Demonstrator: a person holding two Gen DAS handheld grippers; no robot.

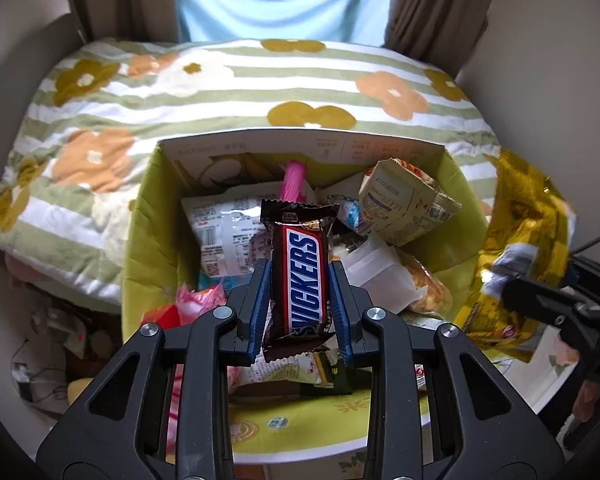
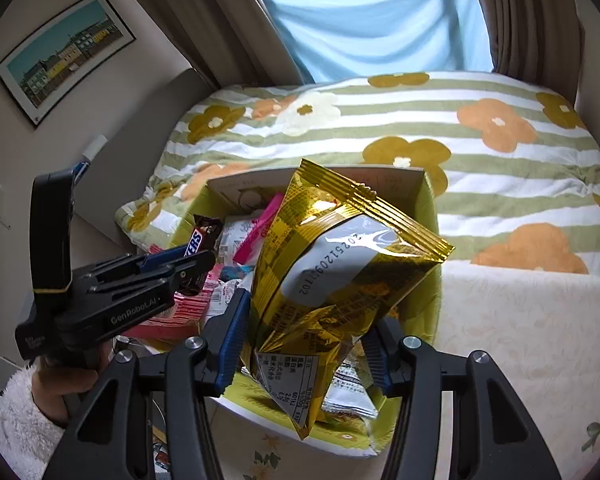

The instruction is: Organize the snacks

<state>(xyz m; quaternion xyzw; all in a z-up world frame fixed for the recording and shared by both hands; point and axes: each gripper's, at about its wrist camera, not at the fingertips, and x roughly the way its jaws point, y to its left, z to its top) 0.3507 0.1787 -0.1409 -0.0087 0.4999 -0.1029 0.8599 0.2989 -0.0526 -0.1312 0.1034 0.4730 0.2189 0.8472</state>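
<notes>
Left wrist view
My left claw: closed across the width of the Snickers bar, blue ribbed pads on both long edges.
Snickers bar: held lengthwise above the green box, glossy brown film with crimped ends.
Green box: open-topped cardboard, lime walls, pale printed inner flap; it rests on the bed, whose quilt is soft, striped and flowered.
Box contents: crinkled white packets, a pink wrapper, a beige carton-shaped pack, all loosely heaped.
Risk: the film is slick, so I judge the bar could slide out forward if tilted down.

Right wrist view
My right claw: clamped on the lower part of the gold bag, fingers set fairly wide by its bulk.
Gold bag: puffy foil pillow, ridged top seal, white date panel; it hangs over the box's near right corner.
Left claw, seen side-on: carries the bar over the box's left side.
Risk: the air-filled bag may squirm or crush; the two claws are near and could collide; the heap is high, so added packs might spill over the rim.
</notes>
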